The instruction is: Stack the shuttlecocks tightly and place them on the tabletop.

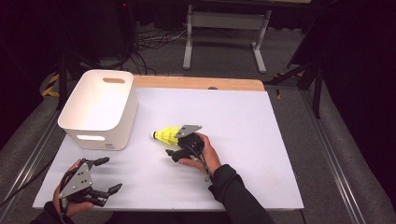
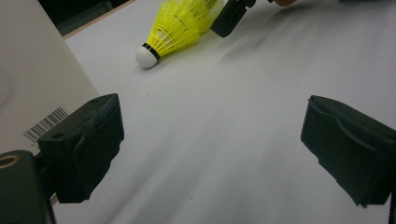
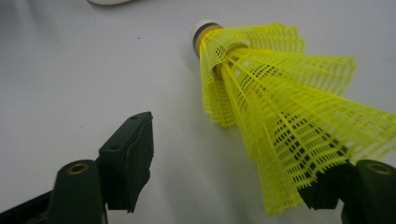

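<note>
Your right gripper [image 1: 173, 142] sits near the middle of the white worktop [image 1: 261, 154], jaws apart with the yellow shuttlecock [image 1: 167, 134] partly between them. In the right gripper view the mesh skirt [image 3: 289, 116] lies over the right-hand jaw, touching its tip; the other jaw stands clear of it, so no grip is on it: the gripper is released. Shuttlecock lies on its side on the worktop, white cork [image 2: 147, 56] pointing toward the white bin [image 1: 100, 109]. Bin stands at the far left corner, shuttlecock just beside its near right corner, not touching. Your left gripper [image 1: 106, 175] rests at the near left corner, jaws spread wide over bare worktop, released, well apart from the shuttlecock
</note>
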Demonstrator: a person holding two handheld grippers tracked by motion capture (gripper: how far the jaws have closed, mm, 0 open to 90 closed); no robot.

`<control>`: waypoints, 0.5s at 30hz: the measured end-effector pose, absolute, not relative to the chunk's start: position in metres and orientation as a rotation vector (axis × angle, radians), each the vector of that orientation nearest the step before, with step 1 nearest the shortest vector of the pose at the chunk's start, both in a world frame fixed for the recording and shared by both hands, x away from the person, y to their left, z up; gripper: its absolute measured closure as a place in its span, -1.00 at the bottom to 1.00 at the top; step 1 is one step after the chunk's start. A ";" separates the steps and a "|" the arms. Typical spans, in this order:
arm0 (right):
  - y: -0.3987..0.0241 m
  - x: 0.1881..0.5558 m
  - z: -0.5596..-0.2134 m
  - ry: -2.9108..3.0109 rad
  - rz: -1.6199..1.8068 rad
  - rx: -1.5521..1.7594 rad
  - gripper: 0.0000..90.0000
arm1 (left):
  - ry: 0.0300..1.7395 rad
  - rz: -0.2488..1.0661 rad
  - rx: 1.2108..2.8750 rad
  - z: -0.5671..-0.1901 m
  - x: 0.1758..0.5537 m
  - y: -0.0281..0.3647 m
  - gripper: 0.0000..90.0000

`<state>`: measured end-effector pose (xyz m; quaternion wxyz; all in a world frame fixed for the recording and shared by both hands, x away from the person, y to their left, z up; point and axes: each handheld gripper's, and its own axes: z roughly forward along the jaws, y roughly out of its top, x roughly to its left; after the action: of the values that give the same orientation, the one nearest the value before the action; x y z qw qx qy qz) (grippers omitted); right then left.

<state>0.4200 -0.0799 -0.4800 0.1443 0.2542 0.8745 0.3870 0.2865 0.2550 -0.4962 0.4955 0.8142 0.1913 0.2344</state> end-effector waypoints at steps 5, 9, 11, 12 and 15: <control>-0.073 0.424 -0.482 2.518 1.088 0.746 -0.17 | 0.453 0.549 1.975 -0.497 0.287 0.254 -0.85; -0.071 0.431 -0.485 2.509 1.074 0.790 -0.06 | 0.443 0.541 1.967 -0.497 0.287 0.254 -0.85; -0.070 0.434 -0.484 2.490 1.078 0.822 0.06 | 0.441 0.536 1.963 -0.497 0.286 0.255 -0.85; -0.069 0.435 -0.484 2.484 1.076 0.828 0.10 | 0.442 0.534 1.961 -0.497 0.286 0.255 -0.85; -0.065 0.439 -0.484 2.450 1.074 0.865 0.27 | 0.430 0.536 1.959 -0.496 0.286 0.255 -0.85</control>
<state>0.4389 -0.0654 -0.4837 0.1645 0.3034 0.8596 0.3768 0.2859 0.2551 -0.4962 0.5078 0.8129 0.1785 0.2226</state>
